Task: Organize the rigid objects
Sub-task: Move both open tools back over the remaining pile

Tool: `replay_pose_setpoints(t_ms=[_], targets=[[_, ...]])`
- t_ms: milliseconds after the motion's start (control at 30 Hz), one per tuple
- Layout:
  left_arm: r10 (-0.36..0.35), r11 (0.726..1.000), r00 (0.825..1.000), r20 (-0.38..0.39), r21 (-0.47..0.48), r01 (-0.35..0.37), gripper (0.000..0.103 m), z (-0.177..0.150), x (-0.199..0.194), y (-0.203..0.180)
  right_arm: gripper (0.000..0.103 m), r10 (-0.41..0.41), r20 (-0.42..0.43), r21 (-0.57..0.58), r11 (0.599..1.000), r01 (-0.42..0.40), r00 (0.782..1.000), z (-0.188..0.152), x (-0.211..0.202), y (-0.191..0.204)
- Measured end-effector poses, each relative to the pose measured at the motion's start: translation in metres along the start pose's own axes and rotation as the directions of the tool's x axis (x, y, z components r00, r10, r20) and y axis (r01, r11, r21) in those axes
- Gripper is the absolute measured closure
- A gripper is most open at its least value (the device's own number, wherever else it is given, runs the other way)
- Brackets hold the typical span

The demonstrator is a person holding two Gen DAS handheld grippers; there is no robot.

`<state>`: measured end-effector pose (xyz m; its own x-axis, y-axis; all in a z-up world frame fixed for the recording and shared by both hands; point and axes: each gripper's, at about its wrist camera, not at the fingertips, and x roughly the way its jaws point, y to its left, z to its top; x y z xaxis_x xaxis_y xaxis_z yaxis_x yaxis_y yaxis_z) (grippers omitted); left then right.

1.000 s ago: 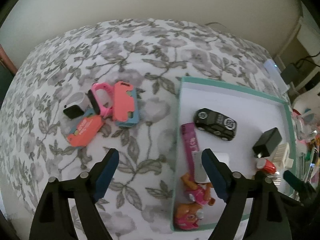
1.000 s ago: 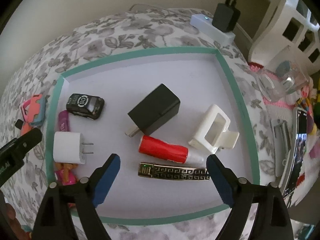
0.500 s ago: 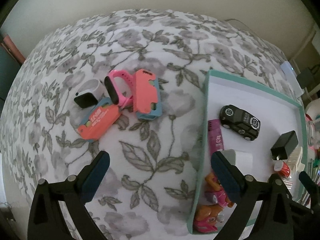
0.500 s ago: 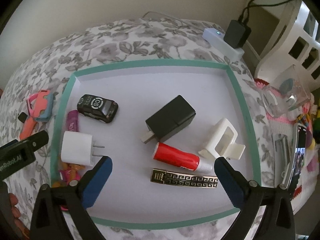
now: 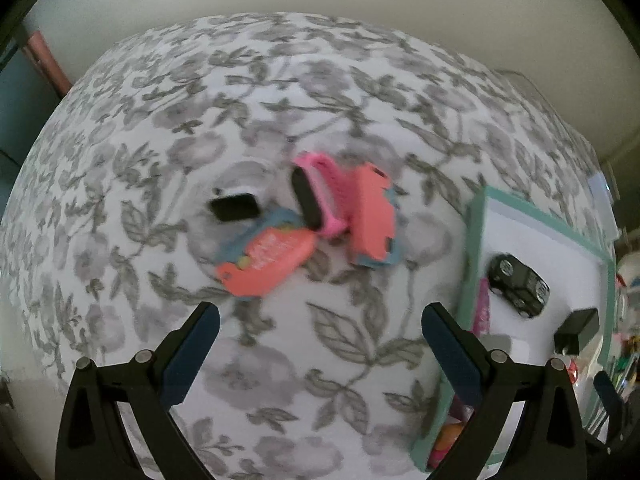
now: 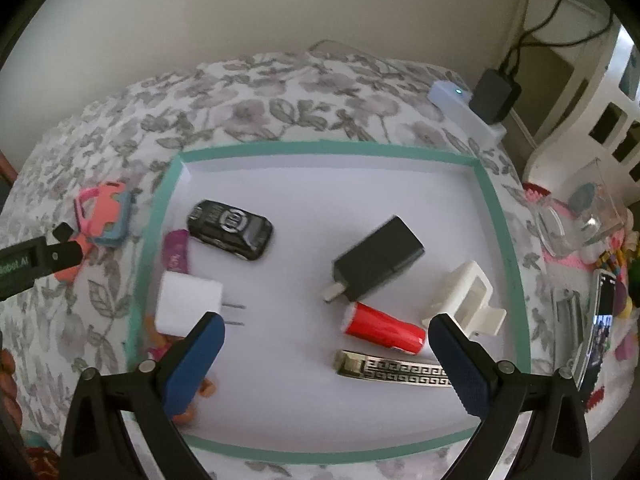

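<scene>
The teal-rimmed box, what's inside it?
The box holds a black toy car, white charger, black charger, red tube, gold clip, white bracket. Fingers hide toys in the corner.

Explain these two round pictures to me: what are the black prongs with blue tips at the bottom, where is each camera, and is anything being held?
There is no robot here. A person carries a hand-held two-finger gripper in each hand, and each has a fisheye camera looking along its fingers, hence the round, bent view.

In the left wrist view, the left gripper is open and empty above a floral bedspread. Beyond it lies a small heap: a pink watch, a coral case, a coral tag and a small black-screened device.

In the right wrist view, the right gripper is also open and empty above a teal-rimmed tray. In the tray lie a black toy car, a white plug, a black charger, a red tube, a patterned gold clip and a white clip.

Nothing is held.
</scene>
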<state>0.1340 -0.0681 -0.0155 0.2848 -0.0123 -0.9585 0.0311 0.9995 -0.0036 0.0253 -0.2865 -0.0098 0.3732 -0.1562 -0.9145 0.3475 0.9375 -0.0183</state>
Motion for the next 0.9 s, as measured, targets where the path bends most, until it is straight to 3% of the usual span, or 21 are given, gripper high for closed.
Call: replay_pose_setpoints(t_ms=[400,900], targets=[[0.037,0.989,0.999,-0.011,-0.14,-0.038,0.002,0.018,-0.001,0.073,0.0,0.053,0.027,-0.064,0.997,-0.051,0.998,0.006,-0.006,0.049],[-0.008,0.985,1.0,-0.019,-0.174,0.004,0.002,0.036,0.01,0.107,0.0,0.136,0.044,-0.121,0.984,-0.13,0.99,0.029,0.0,0.12]])
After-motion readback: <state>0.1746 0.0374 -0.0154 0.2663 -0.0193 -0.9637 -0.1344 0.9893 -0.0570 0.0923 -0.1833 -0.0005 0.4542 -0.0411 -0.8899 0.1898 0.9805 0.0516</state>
